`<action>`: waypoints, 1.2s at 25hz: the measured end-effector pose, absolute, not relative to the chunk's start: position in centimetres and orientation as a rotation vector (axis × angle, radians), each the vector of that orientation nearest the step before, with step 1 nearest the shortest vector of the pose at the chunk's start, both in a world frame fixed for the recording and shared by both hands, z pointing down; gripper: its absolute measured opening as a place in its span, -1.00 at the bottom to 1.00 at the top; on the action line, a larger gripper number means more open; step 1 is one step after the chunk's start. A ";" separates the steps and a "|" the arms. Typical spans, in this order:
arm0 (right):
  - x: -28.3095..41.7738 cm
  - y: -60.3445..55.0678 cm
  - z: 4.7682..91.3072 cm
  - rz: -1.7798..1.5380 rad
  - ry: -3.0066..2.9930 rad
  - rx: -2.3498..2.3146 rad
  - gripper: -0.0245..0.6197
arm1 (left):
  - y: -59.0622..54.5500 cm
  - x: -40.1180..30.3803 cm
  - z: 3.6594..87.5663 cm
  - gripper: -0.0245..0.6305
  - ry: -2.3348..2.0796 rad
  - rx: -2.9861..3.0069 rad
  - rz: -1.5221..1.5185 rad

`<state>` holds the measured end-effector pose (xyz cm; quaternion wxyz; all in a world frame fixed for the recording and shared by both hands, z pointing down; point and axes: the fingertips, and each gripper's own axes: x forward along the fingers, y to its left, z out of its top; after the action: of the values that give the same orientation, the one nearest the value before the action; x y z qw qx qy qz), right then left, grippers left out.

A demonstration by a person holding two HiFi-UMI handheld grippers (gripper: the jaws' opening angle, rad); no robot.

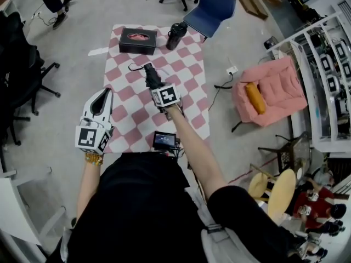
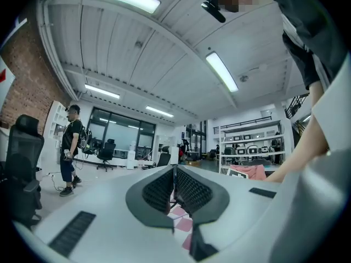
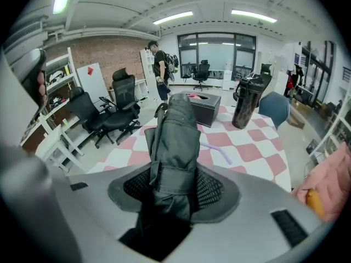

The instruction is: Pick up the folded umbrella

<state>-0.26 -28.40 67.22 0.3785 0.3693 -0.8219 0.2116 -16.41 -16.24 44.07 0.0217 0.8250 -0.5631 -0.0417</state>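
The folded umbrella [image 3: 175, 147] is dark grey-black, and my right gripper [image 3: 174, 188] is shut on it, its black pads pressing both sides of the bundle. In the head view the umbrella [image 1: 151, 75] sticks out past the right gripper [image 1: 157, 87] above the pink and white checked tablecloth [image 1: 186, 70], its wrist cord hanging at the far end. My left gripper [image 1: 101, 102] hovers over the cloth's left edge. In the left gripper view its jaws [image 2: 174, 189] stand shut with nothing between them.
A black tissue box [image 1: 138, 40] and a dark bottle [image 1: 176, 35] stand at the far end of the cloth. A blue chair [image 1: 210, 9] is beyond it, a pink armchair [image 1: 270, 91] to the right, black office chairs [image 1: 22, 75] to the left. A person [image 3: 160, 70] stands far off.
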 end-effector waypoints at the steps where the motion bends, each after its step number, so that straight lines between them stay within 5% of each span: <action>1: -0.3 -28.3 66.9 0.539 -2.106 0.948 -0.27 | -16.4 -16.3 44.0 -0.84 -1.739 2.562 -0.129; 30: -1.2 -26.5 54.7 0.434 -2.405 1.101 -0.27 | -19.2 -13.3 43.3 -0.84 -1.611 2.680 -0.132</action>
<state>-1.24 -26.54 54.70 0.2286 0.3998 -0.8735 0.1577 -13.33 -19.24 43.30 0.0059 0.8563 -0.5146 -0.0423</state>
